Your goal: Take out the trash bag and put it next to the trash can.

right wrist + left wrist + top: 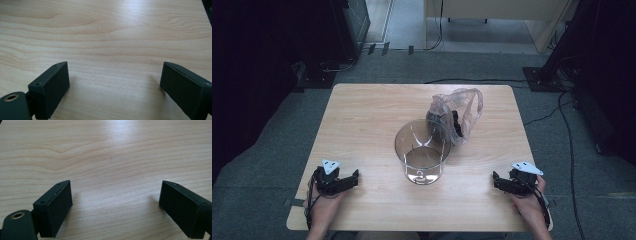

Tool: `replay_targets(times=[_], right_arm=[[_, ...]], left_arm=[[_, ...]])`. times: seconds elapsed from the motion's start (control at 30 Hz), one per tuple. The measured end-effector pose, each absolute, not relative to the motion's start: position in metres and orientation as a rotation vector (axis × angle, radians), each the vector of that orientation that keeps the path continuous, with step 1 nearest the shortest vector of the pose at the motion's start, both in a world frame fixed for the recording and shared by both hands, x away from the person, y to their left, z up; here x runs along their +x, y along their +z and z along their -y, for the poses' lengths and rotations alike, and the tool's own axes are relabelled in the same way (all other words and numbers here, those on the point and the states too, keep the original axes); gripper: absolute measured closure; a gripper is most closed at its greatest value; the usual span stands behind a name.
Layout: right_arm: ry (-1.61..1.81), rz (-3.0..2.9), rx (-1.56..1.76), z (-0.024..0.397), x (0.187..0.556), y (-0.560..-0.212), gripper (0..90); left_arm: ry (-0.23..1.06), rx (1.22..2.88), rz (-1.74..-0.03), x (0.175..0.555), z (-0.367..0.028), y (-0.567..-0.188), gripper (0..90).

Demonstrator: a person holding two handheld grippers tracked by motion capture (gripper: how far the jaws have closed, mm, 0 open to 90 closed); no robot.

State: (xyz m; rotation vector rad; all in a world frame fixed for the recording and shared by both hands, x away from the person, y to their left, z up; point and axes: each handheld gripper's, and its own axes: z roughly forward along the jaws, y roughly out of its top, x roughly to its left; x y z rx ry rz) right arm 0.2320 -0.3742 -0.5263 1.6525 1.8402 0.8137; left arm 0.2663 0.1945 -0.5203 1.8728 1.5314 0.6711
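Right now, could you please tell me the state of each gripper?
Left gripper: open, holding nothing.
Right gripper: open, holding nothing.

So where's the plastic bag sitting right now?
In the high view the plastic bag lies right of centre toward the table's far edge, directly behind the clear container and touching its far rim, well away from both grippers.
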Motion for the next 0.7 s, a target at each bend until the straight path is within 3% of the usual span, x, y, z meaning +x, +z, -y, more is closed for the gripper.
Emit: replay_targets(times=[0.7], right_arm=[[0.834,-1.867,1.65,0.387,0.215,-0.527,8.7]], left_arm=[[0.671,1.873,-1.532,0.266,-0.195,-0.52,11.0]])
